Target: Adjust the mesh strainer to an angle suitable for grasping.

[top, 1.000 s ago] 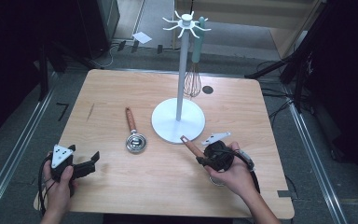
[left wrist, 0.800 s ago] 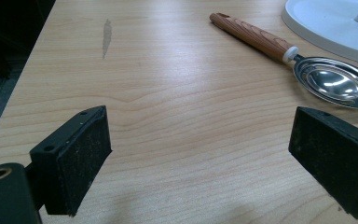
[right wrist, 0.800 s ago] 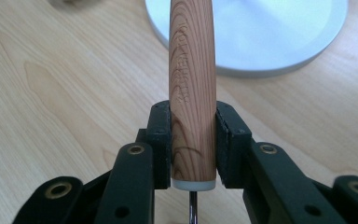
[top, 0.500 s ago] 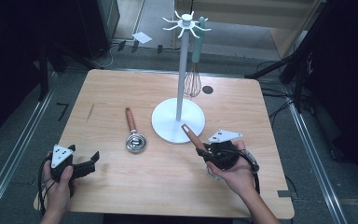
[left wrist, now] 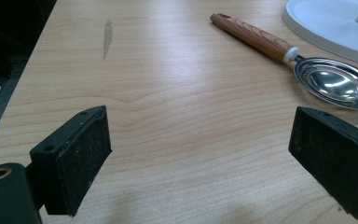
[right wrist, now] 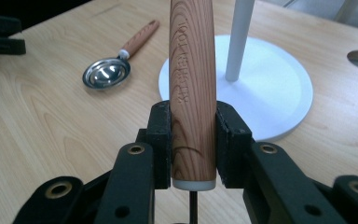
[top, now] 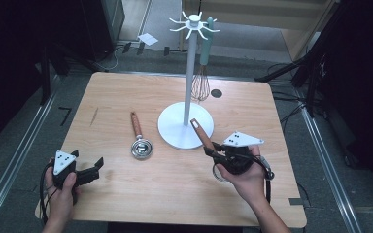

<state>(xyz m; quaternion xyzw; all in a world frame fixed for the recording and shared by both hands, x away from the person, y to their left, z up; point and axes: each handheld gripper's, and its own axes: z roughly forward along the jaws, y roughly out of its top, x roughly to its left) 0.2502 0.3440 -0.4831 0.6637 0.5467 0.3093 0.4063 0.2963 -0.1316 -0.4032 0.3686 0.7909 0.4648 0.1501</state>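
Observation:
My right gripper (top: 212, 151) (right wrist: 192, 140) is shut on the wood-grain handle of a utensil (top: 200, 132) (right wrist: 192, 70). The handle slants up toward the base of the white hook stand (top: 191, 73) (right wrist: 261, 88), and the utensil's head is hidden under the hand. A metal scoop with a matching wooden handle (top: 140, 145) (left wrist: 307, 74) (right wrist: 107, 72) lies flat on the table left of the stand. At the front left corner my left gripper (top: 96, 167) (left wrist: 200, 158) rests open, jaws wide apart, with nothing between them.
A whisk with a teal handle (top: 201, 82) hangs from one of the stand's hooks. A round hole (top: 216, 92) is set in the wooden table (top: 126, 97) behind the stand. Dark equipment and floor rails surround the table.
The right gripper has lifted a little with the utensil, and the handle's tip now reaches over the stand's base. The left gripper and the scoop have stayed put.

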